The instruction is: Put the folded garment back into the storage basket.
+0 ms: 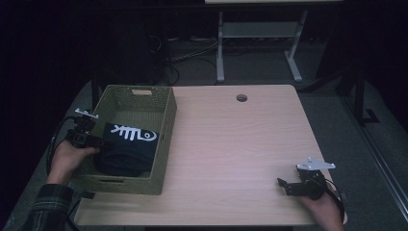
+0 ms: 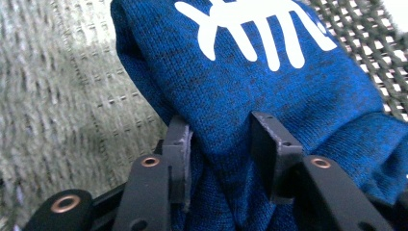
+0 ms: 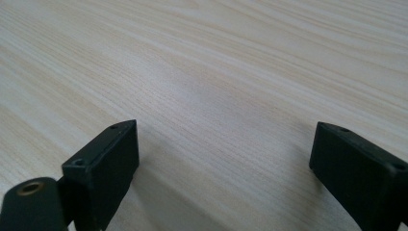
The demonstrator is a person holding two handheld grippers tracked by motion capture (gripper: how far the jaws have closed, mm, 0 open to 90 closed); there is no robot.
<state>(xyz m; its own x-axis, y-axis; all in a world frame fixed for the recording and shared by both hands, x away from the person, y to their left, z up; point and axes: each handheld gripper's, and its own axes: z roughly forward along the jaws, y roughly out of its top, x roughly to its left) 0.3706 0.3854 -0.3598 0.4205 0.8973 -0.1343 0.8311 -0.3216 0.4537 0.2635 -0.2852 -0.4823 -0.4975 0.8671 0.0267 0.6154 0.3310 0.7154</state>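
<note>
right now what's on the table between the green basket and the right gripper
Nothing: in the high view, bare wooden tabletop runs from the green basket to the right gripper.

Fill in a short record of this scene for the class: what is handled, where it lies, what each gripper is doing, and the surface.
item: folded blue garment with a white fish-bone print
place: inside the green woven basket, at the table's left edge
left gripper: jaws on either side of a fold of the garment; whether the pads press on it is unclear
right gripper: jaws wide apart, nothing between them, low over the bare wood
surface: light wooden table
</note>
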